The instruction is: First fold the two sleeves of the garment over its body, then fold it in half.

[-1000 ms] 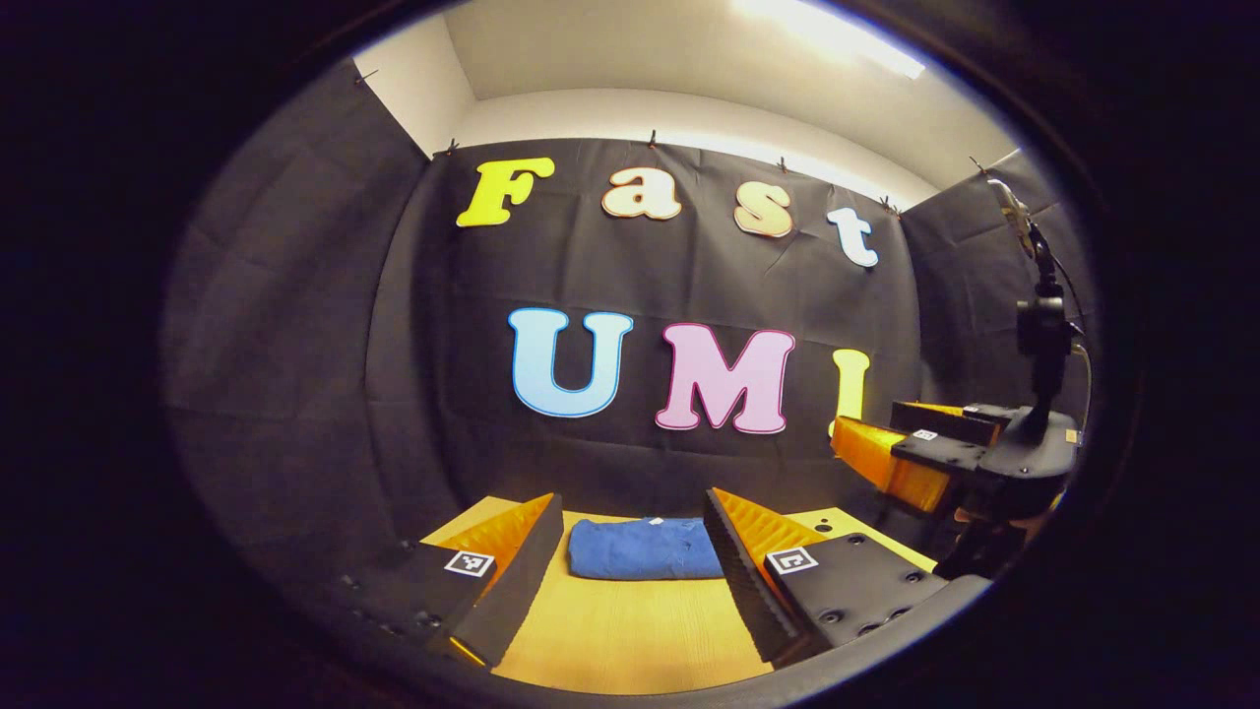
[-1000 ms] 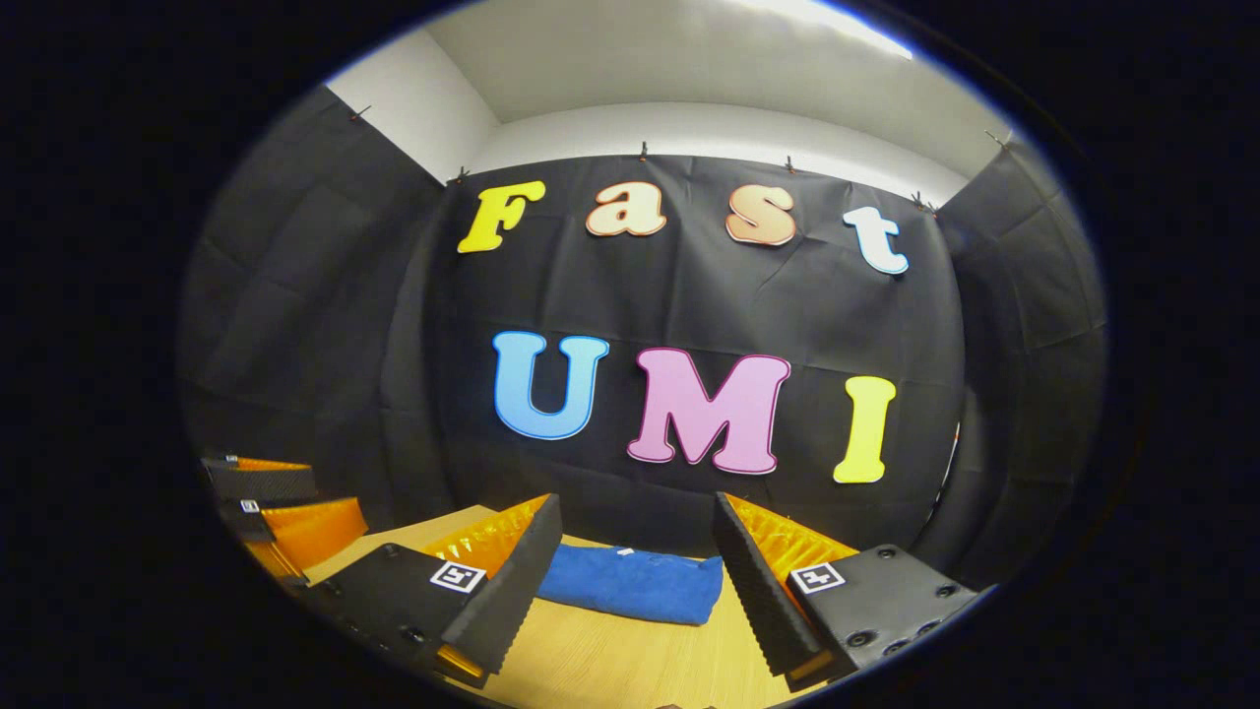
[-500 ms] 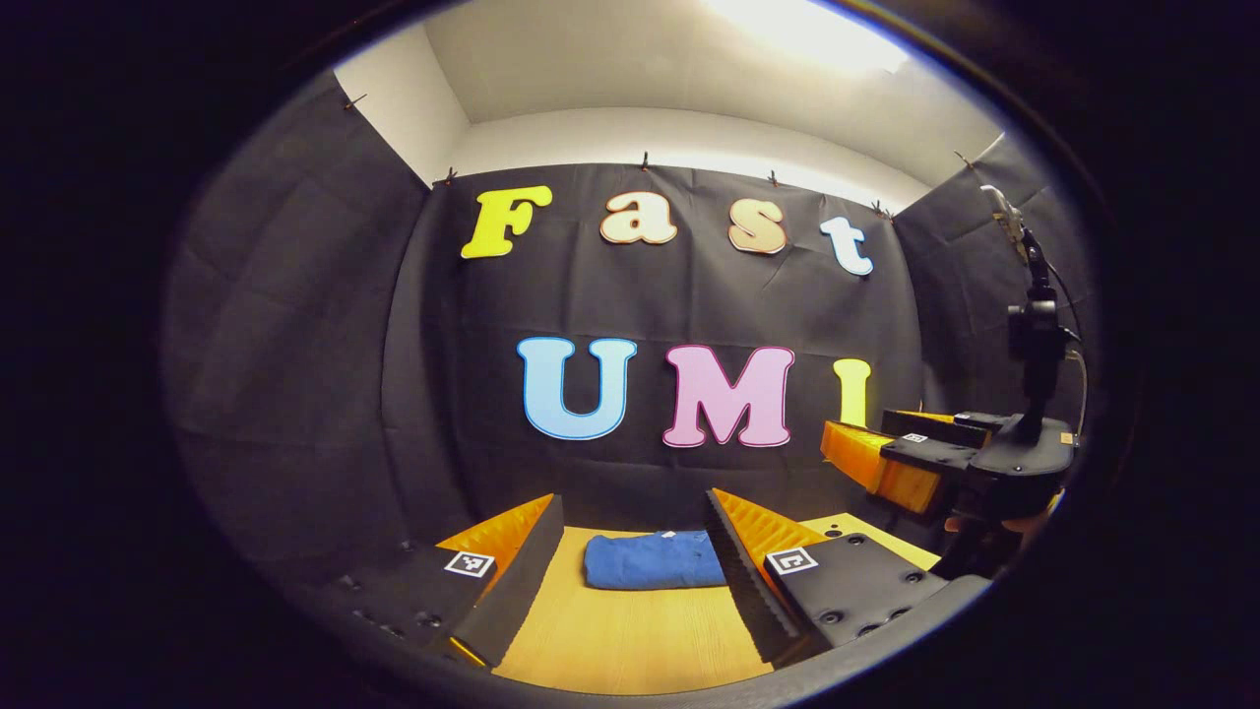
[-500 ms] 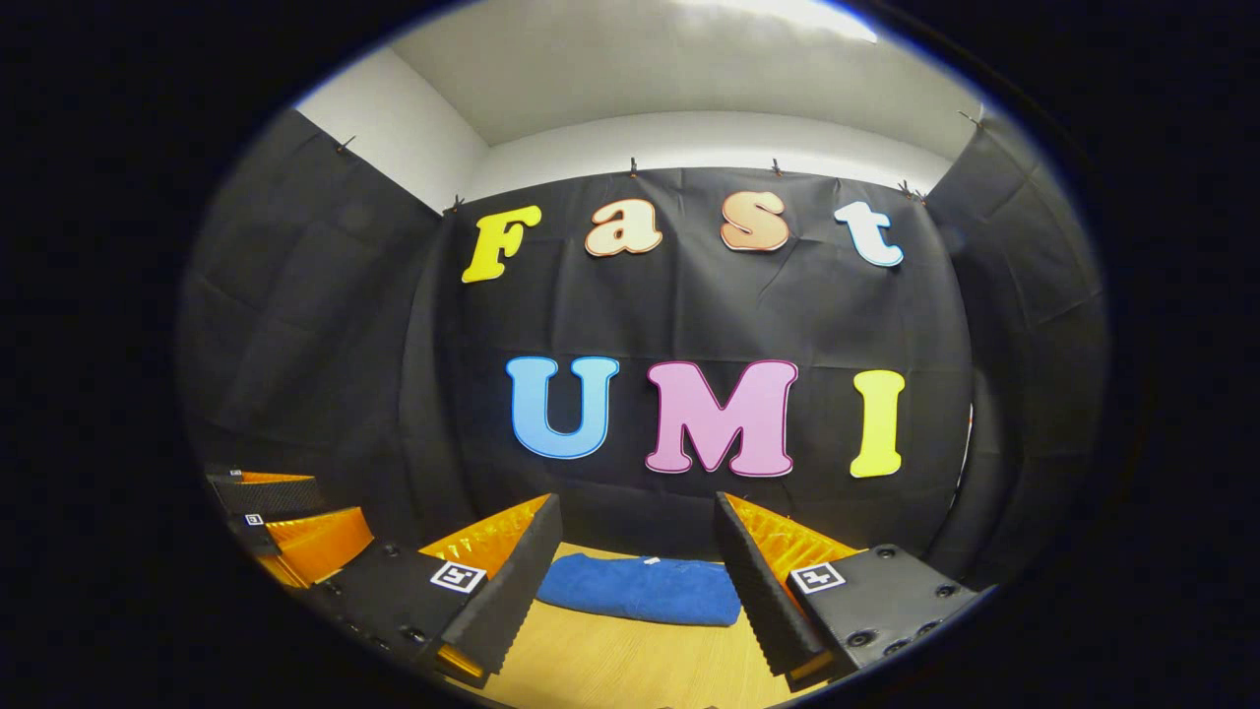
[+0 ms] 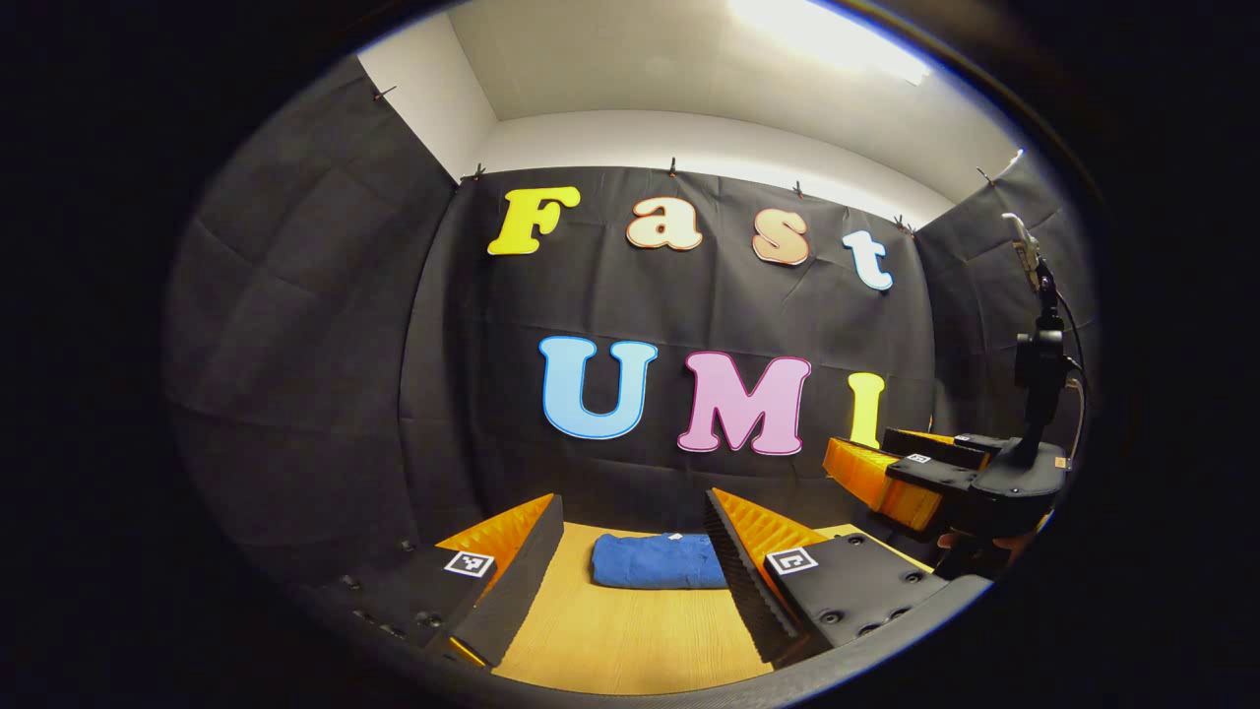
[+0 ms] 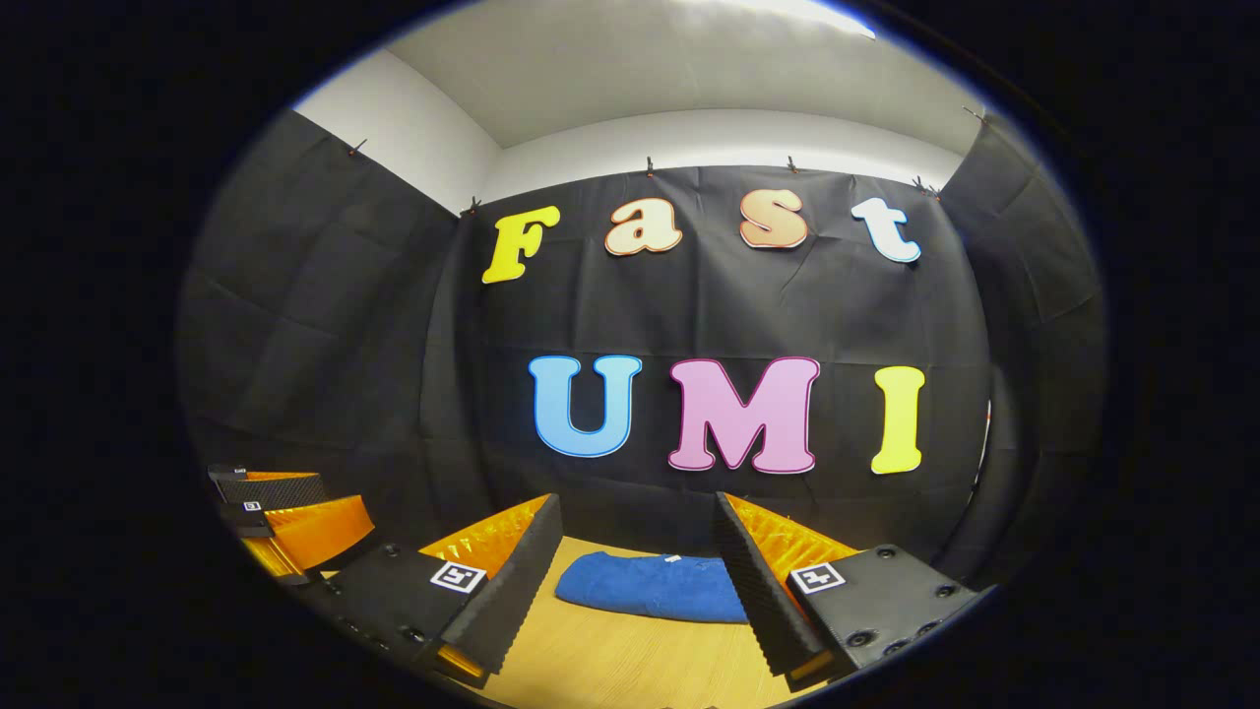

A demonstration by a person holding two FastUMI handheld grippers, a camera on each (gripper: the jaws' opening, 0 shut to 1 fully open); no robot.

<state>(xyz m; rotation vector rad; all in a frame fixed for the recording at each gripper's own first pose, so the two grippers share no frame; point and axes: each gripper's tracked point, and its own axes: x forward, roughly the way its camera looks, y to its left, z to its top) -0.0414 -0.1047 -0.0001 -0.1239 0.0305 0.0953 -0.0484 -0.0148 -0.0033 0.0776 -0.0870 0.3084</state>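
Now farther off, the folded garment (image 5: 658, 561) lies beyond both grippers (image 5: 630, 581) (image 6: 638, 581), fingers spread, holding nothing.

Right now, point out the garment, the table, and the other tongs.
garment (image 5: 658, 562), left gripper view, middle of the folded blue cloth.
table (image 5: 630, 635), left gripper view, bare wood in front of the garment.
right tongs (image 5: 876, 463), left gripper view, between its fingertips.

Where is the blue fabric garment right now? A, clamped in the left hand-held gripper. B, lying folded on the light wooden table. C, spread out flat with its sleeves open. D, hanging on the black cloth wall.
B: the blue fabric garment lies as a compact folded bundle on the light wooden table, beyond both open hand-held grippers.
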